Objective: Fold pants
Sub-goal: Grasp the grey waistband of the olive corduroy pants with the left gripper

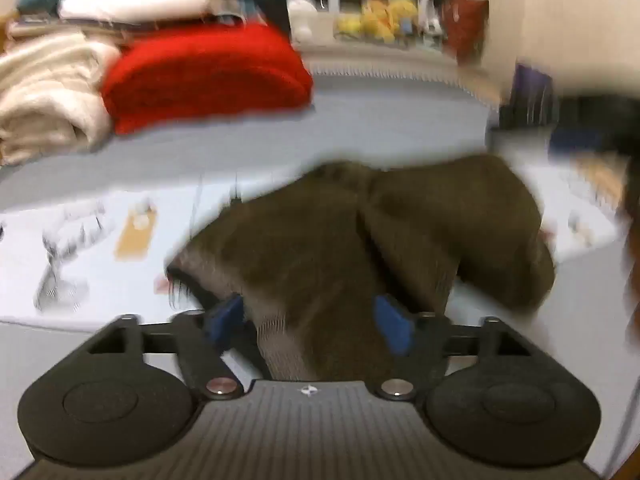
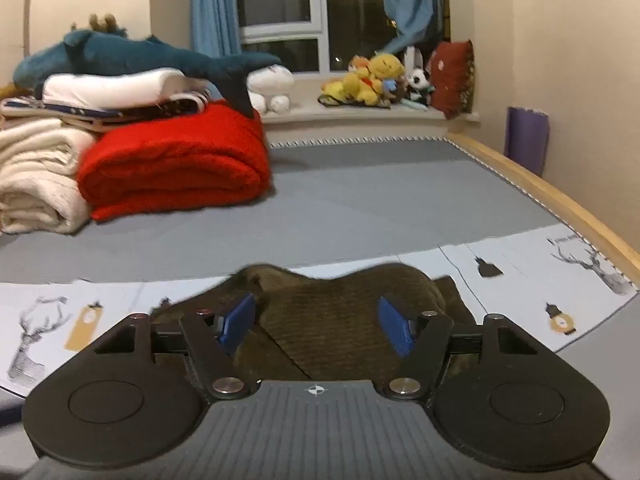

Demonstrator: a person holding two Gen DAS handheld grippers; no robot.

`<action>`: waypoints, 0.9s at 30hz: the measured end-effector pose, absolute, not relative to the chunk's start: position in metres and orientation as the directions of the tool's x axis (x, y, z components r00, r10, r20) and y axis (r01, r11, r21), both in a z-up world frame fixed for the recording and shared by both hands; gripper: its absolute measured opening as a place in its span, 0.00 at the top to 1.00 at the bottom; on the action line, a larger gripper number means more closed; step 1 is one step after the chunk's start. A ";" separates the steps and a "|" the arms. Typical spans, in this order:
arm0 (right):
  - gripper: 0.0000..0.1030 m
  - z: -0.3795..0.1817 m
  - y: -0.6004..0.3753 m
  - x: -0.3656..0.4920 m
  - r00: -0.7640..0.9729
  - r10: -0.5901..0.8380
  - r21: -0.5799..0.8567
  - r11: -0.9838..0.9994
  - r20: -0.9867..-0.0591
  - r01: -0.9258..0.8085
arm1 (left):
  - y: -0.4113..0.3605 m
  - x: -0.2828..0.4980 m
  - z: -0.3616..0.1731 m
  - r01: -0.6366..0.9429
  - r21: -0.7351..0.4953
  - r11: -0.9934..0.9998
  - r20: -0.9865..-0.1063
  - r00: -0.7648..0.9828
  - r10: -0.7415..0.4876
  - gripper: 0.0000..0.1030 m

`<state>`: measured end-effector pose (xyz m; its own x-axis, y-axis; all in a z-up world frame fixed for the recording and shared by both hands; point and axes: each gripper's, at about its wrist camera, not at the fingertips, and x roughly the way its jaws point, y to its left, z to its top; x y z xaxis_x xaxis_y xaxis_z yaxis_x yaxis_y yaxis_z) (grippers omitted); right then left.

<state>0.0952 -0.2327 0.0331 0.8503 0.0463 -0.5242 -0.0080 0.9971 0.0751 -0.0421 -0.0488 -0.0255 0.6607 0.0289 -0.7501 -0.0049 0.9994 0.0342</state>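
Blue-padded fingers [image 1: 390,326] of the left gripper [image 1: 308,322] stand apart with brown corduroy pants [image 1: 360,240] bunched between them. That view is smeared by motion blur, so I cannot tell whether the pads press on the cloth or merely flank it. The right gripper [image 2: 316,322] also has its jaws spread; its blue pads [image 2: 236,320] sit to either side of the pants [image 2: 340,320], and a gap shows between each pad and the cloth, so this one looks released.

The pants lie crumpled in a low heap on a pale printed sheet [image 2: 580,300] with stag drawings, spread across the near end of a grey bed [image 2: 360,200]. Everything else is placed from that heap. Well beyond it and to the left sits a folded red blanket [image 2: 176,168]. Touching the blanket's left side is a cream blanket [image 2: 36,184]. On top of both lies a stack of folded linens, and a dark teal plush shark [image 2: 132,56] rests on the stack. Far behind the pants, past the end of the bed, a window sill holds yellow plush toys [image 2: 368,76] and a red cushion [image 2: 452,76], framed by blue curtains [image 2: 212,4]. To the far right of the pants, against the wall beyond the wooden bed rail, stands a purple roll [image 2: 526,140].
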 end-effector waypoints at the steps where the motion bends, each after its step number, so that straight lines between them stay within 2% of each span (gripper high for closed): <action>1: 0.32 0.030 -0.234 0.099 0.846 0.045 0.074 0.997 -0.531 -0.006 | -0.046 -0.034 -0.034 0.001 -0.011 1.000 -0.798 0.602 -0.010 0.48; 2: 0.32 0.026 -0.235 0.102 0.843 0.044 0.075 0.997 -0.536 -0.005 | -0.042 -0.030 -0.034 0.006 -0.080 0.997 -0.793 0.605 -0.067 0.48; 3: 0.32 0.021 -0.236 0.105 0.835 0.038 0.073 0.997 -0.548 0.002 | -0.042 -0.026 -0.033 0.015 -0.097 0.995 -0.782 0.618 -0.085 0.48; 6: 0.32 0.015 -0.226 0.109 0.809 0.032 0.073 0.997 -0.587 0.013 | -0.051 -0.017 -0.031 0.050 -0.010 0.999 -0.754 0.655 -0.041 0.47; 10: 0.33 -0.006 -0.213 0.100 0.776 0.026 0.072 0.997 -0.631 0.025 | -0.047 -0.009 -0.040 -0.013 -0.097 0.995 -0.797 0.600 -0.070 0.47; 16: 0.33 -0.018 -0.218 0.089 0.722 0.045 0.100 0.994 -0.691 0.034 | -0.046 -0.016 -0.037 0.004 -0.061 0.998 -0.789 0.612 -0.051 0.46; 20: 0.32 -0.017 -0.219 0.095 0.728 0.052 0.120 0.992 -0.684 0.041 | -0.043 -0.018 -0.029 -0.006 -0.066 0.998 -0.784 0.619 -0.049 0.46; 23: 0.31 -0.024 -0.216 0.102 0.744 0.078 0.132 0.991 -0.664 0.014 | -0.039 -0.020 -0.032 -0.003 -0.025 1.000 -0.767 0.642 -0.017 0.46; 27: 0.31 -0.039 -0.211 0.108 0.707 0.116 0.171 0.985 -0.697 0.007 | -0.033 -0.009 -0.050 -0.039 -0.040 0.998 -0.807 0.591 -0.009 0.46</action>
<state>0.1083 -0.2110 -0.0390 0.7074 0.1161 -0.6972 0.0067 0.9853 0.1708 -0.0091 -0.0333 -0.0497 0.5908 -0.0088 -0.8068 -0.0390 0.9985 -0.0395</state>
